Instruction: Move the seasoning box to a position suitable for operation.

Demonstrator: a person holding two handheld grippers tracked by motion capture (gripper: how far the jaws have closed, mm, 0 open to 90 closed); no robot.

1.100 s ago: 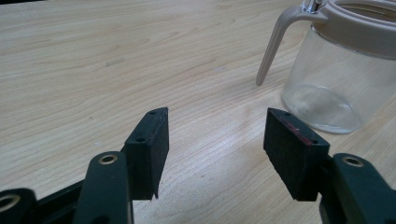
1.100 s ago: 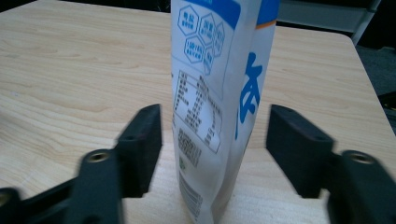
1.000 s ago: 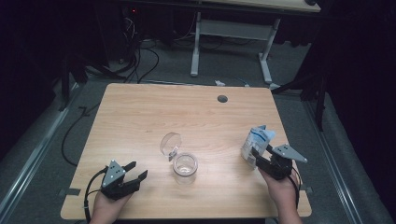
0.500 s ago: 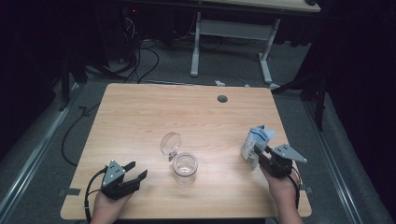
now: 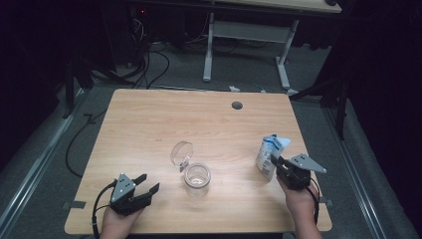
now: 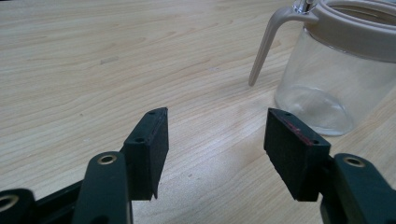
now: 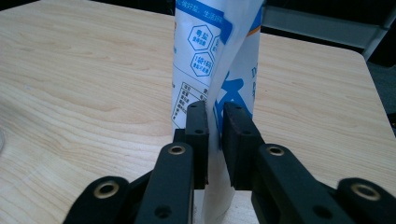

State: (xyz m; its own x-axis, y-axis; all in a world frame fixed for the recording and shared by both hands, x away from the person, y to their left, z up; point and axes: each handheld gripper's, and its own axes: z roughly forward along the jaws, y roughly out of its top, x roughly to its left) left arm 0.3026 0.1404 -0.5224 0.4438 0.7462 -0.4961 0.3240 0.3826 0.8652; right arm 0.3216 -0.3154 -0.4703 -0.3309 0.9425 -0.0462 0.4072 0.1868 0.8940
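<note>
At the surface's (image 5: 149, 114) right edge, keep right tool (image 7: 215, 121), just closing, clenched on pouch (image 7: 210, 60) seam; left tool (image 6: 215, 140) released beside jar (image 6: 327, 79).

The white and blue pouch (image 7: 212, 60) carried Chinese print: a blue hexagon badge read, as far as the blur allowed, "专业", a second badge began "188", and a large blue "D" stood at its right edge; the finer lines below were illegible.
</note>
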